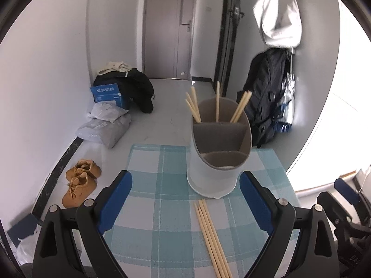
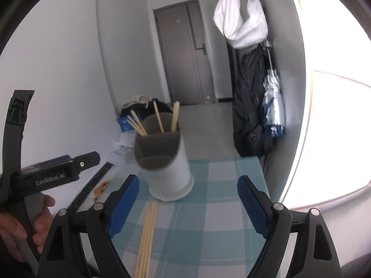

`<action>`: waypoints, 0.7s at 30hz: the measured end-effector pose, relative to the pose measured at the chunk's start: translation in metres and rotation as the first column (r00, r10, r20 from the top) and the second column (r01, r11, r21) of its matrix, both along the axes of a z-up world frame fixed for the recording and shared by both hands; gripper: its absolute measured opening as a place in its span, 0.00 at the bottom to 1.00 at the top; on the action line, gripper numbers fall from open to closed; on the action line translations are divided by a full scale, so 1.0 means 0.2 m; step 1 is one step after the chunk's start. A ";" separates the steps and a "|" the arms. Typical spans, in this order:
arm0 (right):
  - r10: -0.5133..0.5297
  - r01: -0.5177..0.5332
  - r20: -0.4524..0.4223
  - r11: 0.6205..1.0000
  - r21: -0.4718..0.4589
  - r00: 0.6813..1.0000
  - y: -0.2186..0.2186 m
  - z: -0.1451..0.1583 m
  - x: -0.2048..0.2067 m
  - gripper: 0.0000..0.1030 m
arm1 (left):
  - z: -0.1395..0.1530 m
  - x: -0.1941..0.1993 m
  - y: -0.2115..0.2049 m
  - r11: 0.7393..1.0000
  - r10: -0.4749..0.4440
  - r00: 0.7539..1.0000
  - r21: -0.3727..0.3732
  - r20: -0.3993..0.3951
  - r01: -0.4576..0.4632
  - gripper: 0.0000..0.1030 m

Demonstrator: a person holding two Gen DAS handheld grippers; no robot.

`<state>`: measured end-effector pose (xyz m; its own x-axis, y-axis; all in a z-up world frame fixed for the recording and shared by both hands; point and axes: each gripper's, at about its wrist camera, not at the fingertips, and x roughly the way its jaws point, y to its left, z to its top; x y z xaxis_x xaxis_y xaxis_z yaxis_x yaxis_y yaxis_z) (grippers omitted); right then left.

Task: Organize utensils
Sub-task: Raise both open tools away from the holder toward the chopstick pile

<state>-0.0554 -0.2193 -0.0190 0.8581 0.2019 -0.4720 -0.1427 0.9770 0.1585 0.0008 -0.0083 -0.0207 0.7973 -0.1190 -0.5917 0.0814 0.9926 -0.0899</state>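
Shoes [image 1: 80, 181] and bags [image 1: 104, 125] beside table [image 1: 148, 197].

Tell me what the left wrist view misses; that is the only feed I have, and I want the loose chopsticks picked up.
Observer: The right gripper is open and empty above the checked cloth.
Operator: Give me where the loose chopsticks lie for it.
Observer: The loose chopsticks lie just inside its left finger, not between the pads' middle.
Operator: Report the holder from that side.
Observer: The holder stands upright beyond them, with chopsticks only in its far compartment.
Operator: Say what holds the left gripper.
Observer: A hand grips its handle at the picture's left edge.
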 end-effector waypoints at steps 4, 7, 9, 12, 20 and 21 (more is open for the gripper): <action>-0.012 0.011 -0.051 1.000 -0.014 0.999 -0.01 -0.06 0.04 0.84 | -0.08 0.03 0.02 0.999 0.007 0.999 -0.043 -0.044 -0.009 0.89; -0.012 0.009 -0.095 0.999 -0.034 0.995 0.00 -0.11 0.07 0.84 | -0.14 0.06 0.04 0.998 0.021 0.997 -0.053 -0.071 -0.024 0.89; -0.009 0.004 -0.122 0.999 -0.045 0.993 0.01 -0.14 0.09 0.84 | -0.17 0.07 0.07 0.998 0.041 0.996 -0.045 -0.078 -0.044 0.89; -0.006 -0.006 -0.175 0.998 -0.068 0.985 0.04 -0.20 0.13 0.84 | -0.20 0.10 0.12 0.995 0.068 0.990 -0.069 -0.120 -0.076 0.88; 0.026 -0.059 -0.282 0.992 -0.110 0.959 0.13 -0.31 0.24 0.84 | -0.26 0.17 0.25 0.978 0.104 0.971 -0.153 -0.217 -0.139 0.89; 0.038 -0.074 -0.302 0.991 -0.110 0.953 0.16 -0.33 0.26 0.84 | -0.26 0.18 0.27 0.976 0.111 0.968 -0.157 -0.223 -0.148 0.88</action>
